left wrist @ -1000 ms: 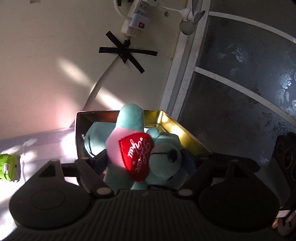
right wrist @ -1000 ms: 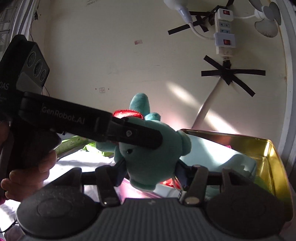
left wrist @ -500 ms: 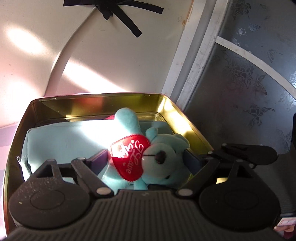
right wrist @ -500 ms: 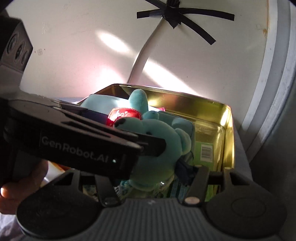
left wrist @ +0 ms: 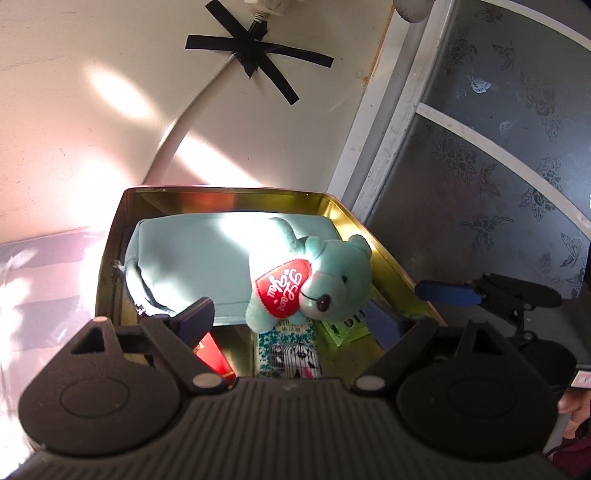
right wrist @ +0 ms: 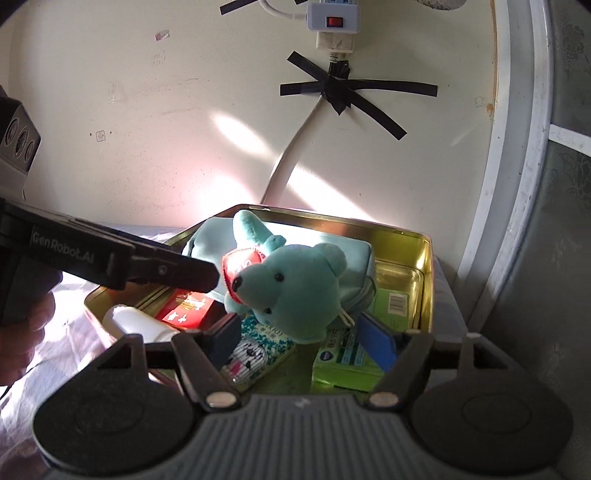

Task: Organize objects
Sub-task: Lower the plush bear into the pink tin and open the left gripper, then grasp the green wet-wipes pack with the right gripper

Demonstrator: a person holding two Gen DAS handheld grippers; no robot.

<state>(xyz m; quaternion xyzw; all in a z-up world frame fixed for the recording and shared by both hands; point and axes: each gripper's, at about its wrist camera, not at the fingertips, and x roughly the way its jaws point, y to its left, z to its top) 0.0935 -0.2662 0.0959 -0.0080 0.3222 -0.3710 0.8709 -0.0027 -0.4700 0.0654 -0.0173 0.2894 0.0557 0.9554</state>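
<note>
Now teddy bear (left wrist: 325, 280) in tin (left wrist: 229, 195), between open left claw (left wrist: 288, 319) fingers, untouched.

Sunlit cream wall (right wrist: 166, 110) with a black-taped cable (right wrist: 291, 155), beside a floral frosted window (left wrist: 498, 155).

A home room: a cream painted wall (right wrist: 147, 122) with a power strip (right wrist: 334, 26) whose cable is held by black tape (right wrist: 343, 92), a floral frosted-glass door (left wrist: 498, 147), and a keepsake tin (right wrist: 424, 266) of household odds.
</note>
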